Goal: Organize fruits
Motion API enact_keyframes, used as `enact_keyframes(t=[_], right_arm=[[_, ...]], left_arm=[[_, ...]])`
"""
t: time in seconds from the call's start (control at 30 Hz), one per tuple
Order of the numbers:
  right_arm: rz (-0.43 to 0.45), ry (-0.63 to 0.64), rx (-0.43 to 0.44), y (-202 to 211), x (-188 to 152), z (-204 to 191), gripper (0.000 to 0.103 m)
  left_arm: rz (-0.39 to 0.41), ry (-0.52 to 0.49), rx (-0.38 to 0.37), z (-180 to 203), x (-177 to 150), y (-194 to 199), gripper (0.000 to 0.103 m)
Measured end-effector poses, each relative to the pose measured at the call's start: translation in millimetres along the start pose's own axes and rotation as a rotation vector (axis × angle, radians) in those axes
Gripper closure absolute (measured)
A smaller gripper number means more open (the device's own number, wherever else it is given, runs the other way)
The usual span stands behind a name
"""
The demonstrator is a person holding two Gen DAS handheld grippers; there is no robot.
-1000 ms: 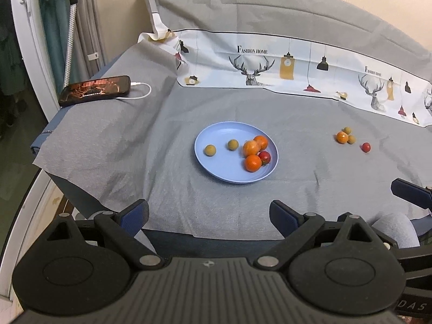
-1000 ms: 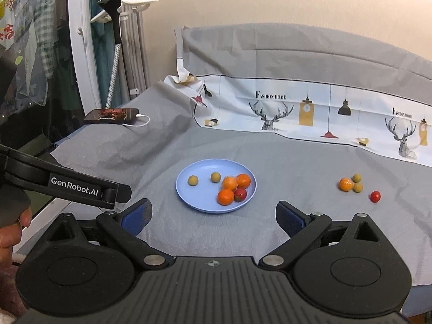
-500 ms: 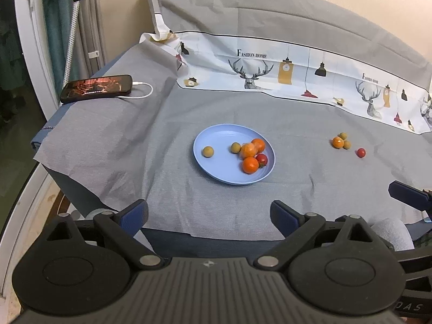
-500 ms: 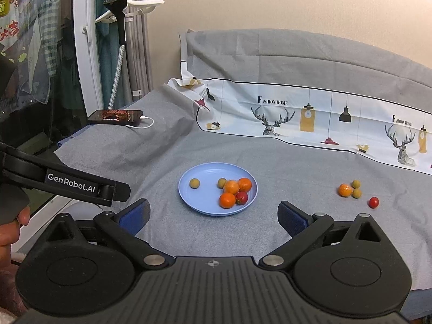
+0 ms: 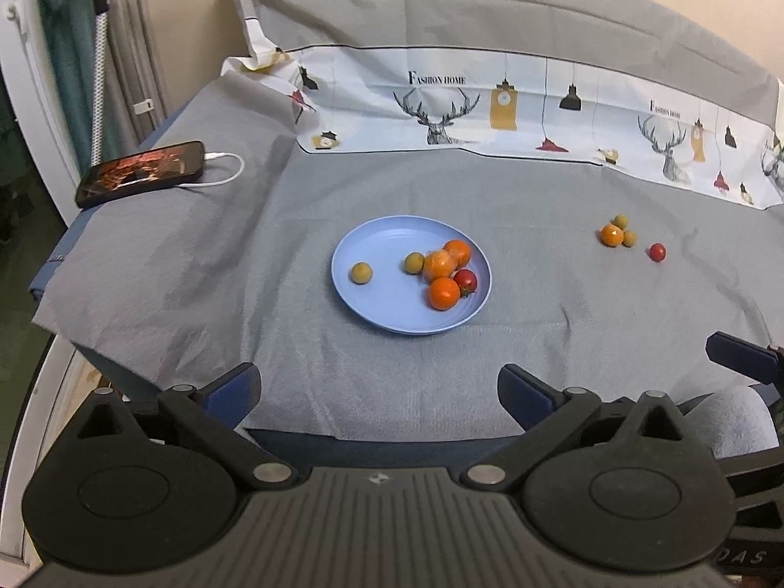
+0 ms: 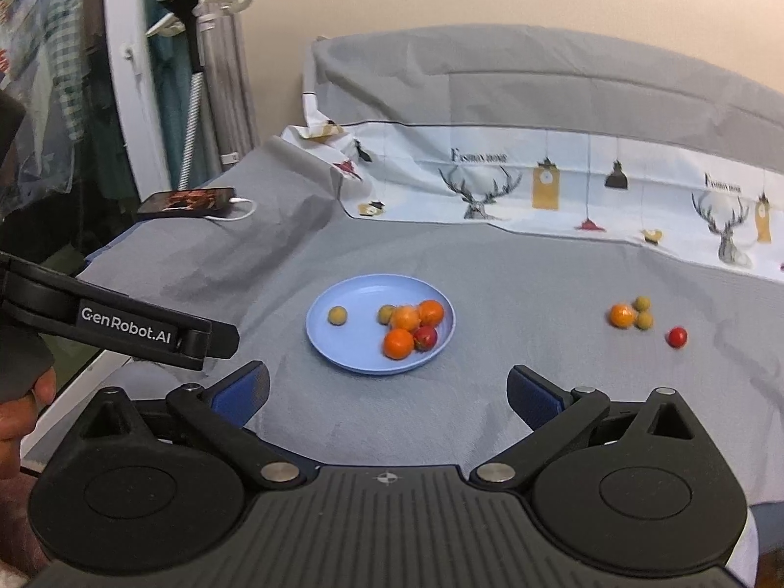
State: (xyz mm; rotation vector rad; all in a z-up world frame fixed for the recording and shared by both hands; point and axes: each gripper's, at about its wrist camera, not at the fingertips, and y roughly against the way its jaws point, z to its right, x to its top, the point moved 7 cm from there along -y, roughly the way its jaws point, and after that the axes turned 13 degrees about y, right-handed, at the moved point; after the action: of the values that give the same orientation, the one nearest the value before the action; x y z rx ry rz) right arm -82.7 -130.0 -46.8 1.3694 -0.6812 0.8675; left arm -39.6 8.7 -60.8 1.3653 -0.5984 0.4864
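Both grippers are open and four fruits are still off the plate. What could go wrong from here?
1. The loose orange touches two small green fruits; closing the right gripper on one may knock the others rolling.
2. The red tomato sits alone on wrinkled cloth and could roll away when nudged.
3. The blue plate holds a clump of fruit near its right rim; a dropped fruit might bump one off.

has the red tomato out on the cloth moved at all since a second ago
No. The red tomato still lies just right of the orange-and-green fruit cluster on the grey cloth.
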Motion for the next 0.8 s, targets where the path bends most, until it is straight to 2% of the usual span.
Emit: enact_keyframes(t=[0.17, 0.4, 0.57, 0.67, 0.8], right_arm=[[-0.025, -0.089, -0.042, -17.4, -6.9, 28.3, 0.001], [-0.062, -0.212, -0.21, -47.2, -27.8, 92.0, 0.001], [-0.09, -0.264, -0.337, -73.3, -50.8, 151.1, 0.001], [-0.11, -0.296, -0.429, -96.3, -67.4, 198.0, 0.001], [-0.138, -0.357, -0.548, -137.2, -87.0, 261.6, 0.001]], left_arm=[[-0.015, -0.028, -0.003, 22.4, 15.3, -18.3, 0.0], [-0.06, -0.108, -0.018, 76.0, 38.8, -60.5, 0.0], [-0.143, -0.154, -0.053, 129.2, 52.9, -114.4, 0.0], [-0.217, -0.183, -0.112, 168.7, 60.5, -153.6, 0.0], [-0.225, -0.293, -0.158, 235.1, 74.2, -210.5, 0.0]])
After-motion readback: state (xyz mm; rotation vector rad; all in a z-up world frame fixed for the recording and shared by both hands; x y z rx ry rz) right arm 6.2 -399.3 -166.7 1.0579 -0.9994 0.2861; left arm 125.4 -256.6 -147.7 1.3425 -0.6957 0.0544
